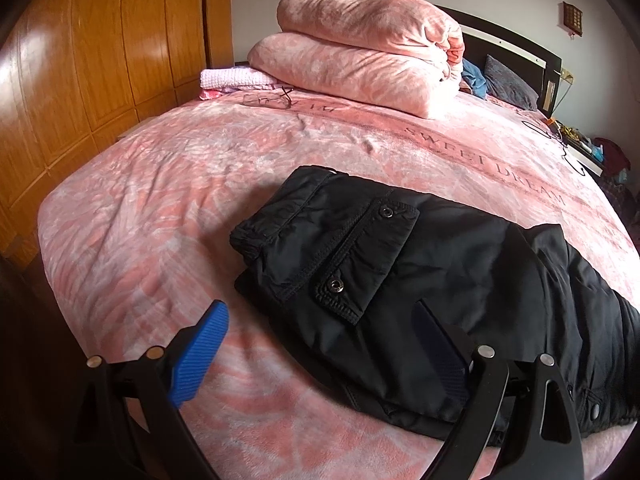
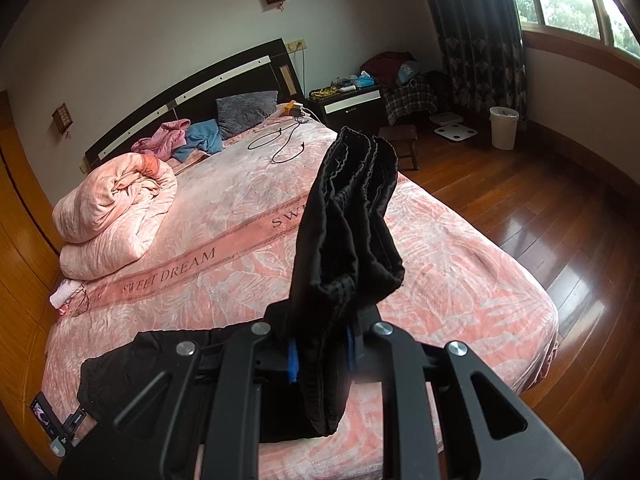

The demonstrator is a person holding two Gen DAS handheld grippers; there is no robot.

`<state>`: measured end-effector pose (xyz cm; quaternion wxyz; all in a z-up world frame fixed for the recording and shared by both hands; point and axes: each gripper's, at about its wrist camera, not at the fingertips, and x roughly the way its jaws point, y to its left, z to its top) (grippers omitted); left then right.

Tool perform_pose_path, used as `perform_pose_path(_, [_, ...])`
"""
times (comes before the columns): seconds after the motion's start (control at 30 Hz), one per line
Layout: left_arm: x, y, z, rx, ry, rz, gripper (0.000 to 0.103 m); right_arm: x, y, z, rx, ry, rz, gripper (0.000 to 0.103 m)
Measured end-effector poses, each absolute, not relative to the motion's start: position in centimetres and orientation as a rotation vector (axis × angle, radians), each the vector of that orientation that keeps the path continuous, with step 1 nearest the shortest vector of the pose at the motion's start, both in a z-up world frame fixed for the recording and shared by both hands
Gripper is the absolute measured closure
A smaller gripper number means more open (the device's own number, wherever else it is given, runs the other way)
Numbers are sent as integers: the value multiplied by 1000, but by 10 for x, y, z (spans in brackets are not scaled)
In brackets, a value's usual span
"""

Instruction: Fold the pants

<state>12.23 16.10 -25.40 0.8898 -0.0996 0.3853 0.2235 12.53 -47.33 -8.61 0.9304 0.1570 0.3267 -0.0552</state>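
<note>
Black pants [image 1: 360,264] lie on the pink bedspread [image 1: 160,200], waist end to the left with a snap-button flap pocket on top. My left gripper [image 1: 320,320] hovers open just above the waist end, one blue pad [image 1: 200,352] over the bedspread, the other over the black cloth. In the right wrist view my right gripper [image 2: 322,354] is shut on the leg cuffs of the pants [image 2: 352,216], which stand up bunched above the blue pads [image 2: 293,360]. The rest of the pants [image 2: 160,356] lies on the bed to the left below.
A folded pink duvet [image 1: 360,48] sits at the head of the bed, with glasses [image 1: 266,100] and a pink cloth beside it. A black cable [image 2: 280,140], pillow and loose clothes lie near the headboard. A wardrobe stands left; wooden floor, nightstand, stool and bin lie right.
</note>
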Motion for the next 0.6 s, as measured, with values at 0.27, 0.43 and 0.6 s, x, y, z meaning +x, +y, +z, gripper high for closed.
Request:
perform_pose_path(0.27, [123, 164, -256, -227, 815, 451, 10, 124, -458, -80, 279, 651, -113, 87])
perform_pose_path(0.43, [124, 163, -256, -223, 817, 447, 9, 121, -447, -74, 244, 632, -113, 87])
perform_pose_path(0.6, [125, 162, -257, -216, 823, 439, 9, 121, -436, -67, 216, 610, -105, 87])
